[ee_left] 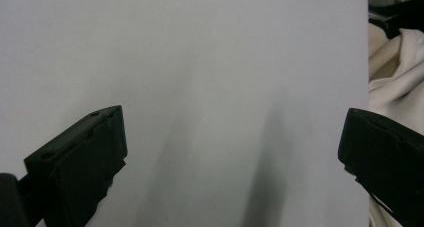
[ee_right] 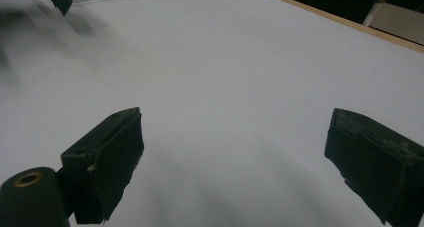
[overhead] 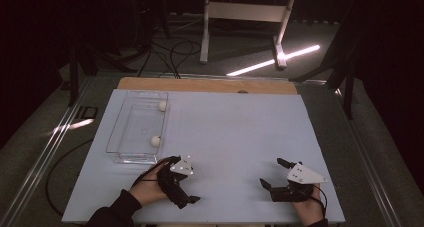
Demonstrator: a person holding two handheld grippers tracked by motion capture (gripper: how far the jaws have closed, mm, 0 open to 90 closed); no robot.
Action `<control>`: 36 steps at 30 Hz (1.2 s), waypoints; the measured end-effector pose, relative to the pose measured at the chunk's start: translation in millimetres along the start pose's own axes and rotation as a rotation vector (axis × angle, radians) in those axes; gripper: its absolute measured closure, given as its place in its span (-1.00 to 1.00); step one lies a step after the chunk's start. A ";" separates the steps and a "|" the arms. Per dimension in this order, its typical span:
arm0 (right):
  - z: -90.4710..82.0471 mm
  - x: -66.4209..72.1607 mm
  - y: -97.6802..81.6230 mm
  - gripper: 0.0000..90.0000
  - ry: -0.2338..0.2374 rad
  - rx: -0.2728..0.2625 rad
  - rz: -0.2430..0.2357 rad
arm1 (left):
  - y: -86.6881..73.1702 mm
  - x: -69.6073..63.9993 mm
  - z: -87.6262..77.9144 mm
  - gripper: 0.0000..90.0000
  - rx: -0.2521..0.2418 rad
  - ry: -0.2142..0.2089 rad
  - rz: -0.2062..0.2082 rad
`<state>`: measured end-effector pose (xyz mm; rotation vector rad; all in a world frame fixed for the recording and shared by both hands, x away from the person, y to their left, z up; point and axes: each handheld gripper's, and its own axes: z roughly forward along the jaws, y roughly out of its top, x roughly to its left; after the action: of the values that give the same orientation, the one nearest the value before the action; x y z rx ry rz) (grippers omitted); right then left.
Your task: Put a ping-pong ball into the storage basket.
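Left gripper (overhead: 186,179): I am holding it low over the near left part of the white table sheet (overhead: 235,132), its jaws standing wide apart with nothing between them; in the left gripper view (ee_left: 232,157) I am seeing bare sheet between the two black jaws.

Right gripper (overhead: 274,174): I am holding it near the front right, jaws likewise spread and empty; in the right gripper view (ee_right: 232,162) they are framing plain sheet, with the wooden table edge (ee_right: 350,24) running across the far corner.

Clear tray (overhead: 134,127): it is lying on the left side of the sheet, just beyond my left gripper, long side running away from me.

Near ball (overhead: 155,141): a small white ball is sitting at the tray's right wall toward its near end; whether it is inside or just outside the wall, I cannot tell.

Far ball (overhead: 162,105): a second white ball is resting at the tray's far right corner, well apart from both grippers.

Step in hand: judging from the spread jaws and the closeness, I am probably getting ready to reach for the near ball with the left gripper.

Risk, rolling: a round ball is likely to squirt out if my jaws are closing off-centre.

Risk, tray: the clear wall is hard to read in this dim light, so a jaw could be knocking it and shifting the light tray and both balls.

Risk, edge: a nudged ball could be rolling across the smooth sheet and off the table.
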<state>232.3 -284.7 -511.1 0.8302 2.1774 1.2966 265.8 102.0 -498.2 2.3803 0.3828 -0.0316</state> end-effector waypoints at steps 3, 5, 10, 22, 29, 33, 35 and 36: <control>0.1 0.0 -0.1 -0.81 0.000 0.002 -0.001 | -3.7 -0.7 -2.6 -0.99 -0.011 -0.005 -0.006; 0.2 0.0 -0.1 -0.81 0.001 0.004 0.000 | -5.7 -0.6 -2.6 -0.99 -0.003 0.002 -0.009; 0.2 0.3 0.0 -0.81 0.001 0.005 0.001 | -14.0 0.4 -6.9 -0.99 -0.007 0.008 -0.022; 1.1 0.5 -0.5 -0.81 0.000 0.009 0.004 | -37.5 0.0 -19.2 -0.99 -0.044 0.029 -0.072; 0.3 -0.3 -0.6 -0.81 -0.001 0.009 0.010 | -48.4 2.0 -26.4 -0.99 -0.076 0.045 -0.098; 0.7 0.0 -0.6 -0.81 0.001 0.010 0.007 | -53.9 2.7 -27.6 -0.99 -0.090 0.045 -0.108; 1.1 -0.1 -0.8 -0.81 0.002 0.011 0.007 | -56.5 3.0 -28.0 -0.99 -0.098 0.049 -0.117; 1.1 0.0 -0.8 -0.81 0.003 0.011 0.007 | -57.7 2.7 -28.0 -0.99 -0.102 0.047 -0.119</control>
<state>232.9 -284.3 -512.3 0.8417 2.1877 1.2904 249.8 161.7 -515.6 2.2590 0.5363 -0.0104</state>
